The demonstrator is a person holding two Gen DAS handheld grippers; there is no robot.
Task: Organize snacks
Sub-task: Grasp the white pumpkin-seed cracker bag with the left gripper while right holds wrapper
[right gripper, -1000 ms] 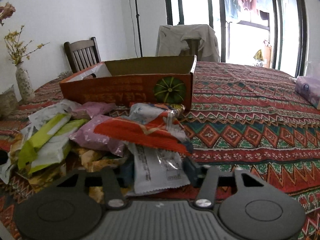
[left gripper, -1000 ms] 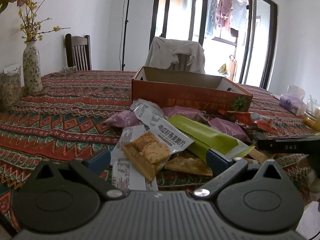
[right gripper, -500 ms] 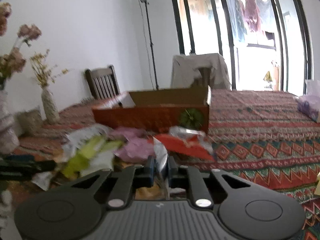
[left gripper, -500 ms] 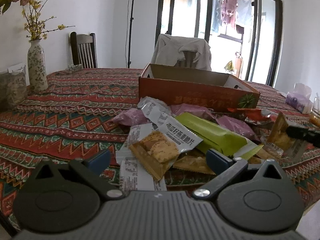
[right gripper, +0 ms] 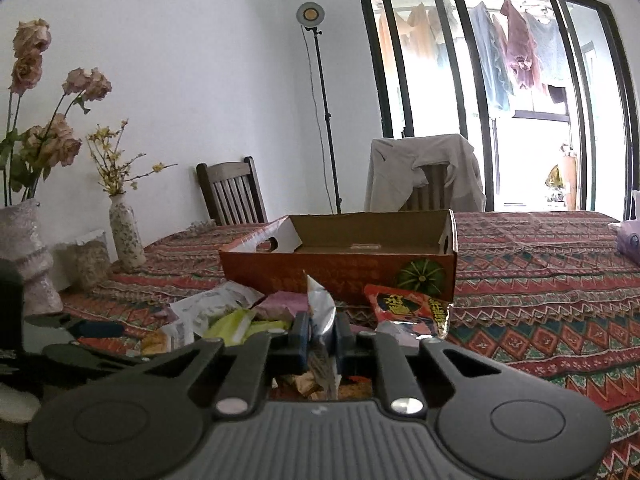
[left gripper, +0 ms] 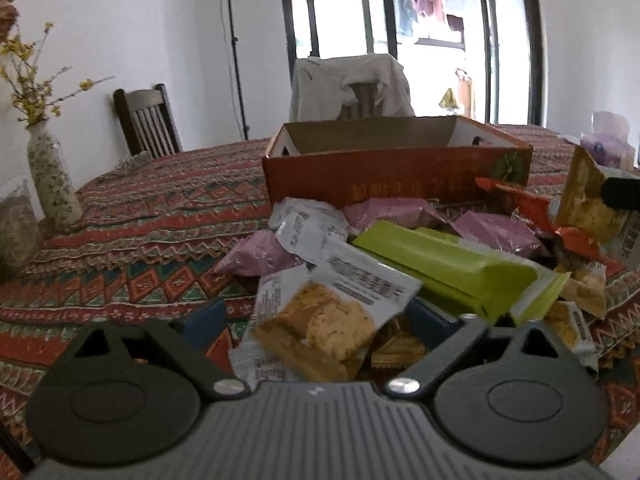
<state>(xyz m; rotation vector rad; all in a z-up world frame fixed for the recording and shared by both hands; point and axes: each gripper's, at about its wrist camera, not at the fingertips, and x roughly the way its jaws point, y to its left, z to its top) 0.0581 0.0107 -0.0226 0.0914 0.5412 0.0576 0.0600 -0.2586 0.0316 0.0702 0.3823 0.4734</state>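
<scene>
Silvery snack packet pinched upright in right jaws; left jaws spread.

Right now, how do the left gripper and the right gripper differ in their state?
The left gripper is open, its fingers spread around a biscuit packet in the snack pile; the right gripper is shut on a silver-edged packet. The left one sits low at the pile; the right one holds its packet lifted, facing the orange box. Both point toward that box.

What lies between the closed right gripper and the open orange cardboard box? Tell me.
In the right wrist view, between the right gripper and the orange cardboard box lie a pink snack packet and a red snack packet on the patterned tablecloth.
</scene>
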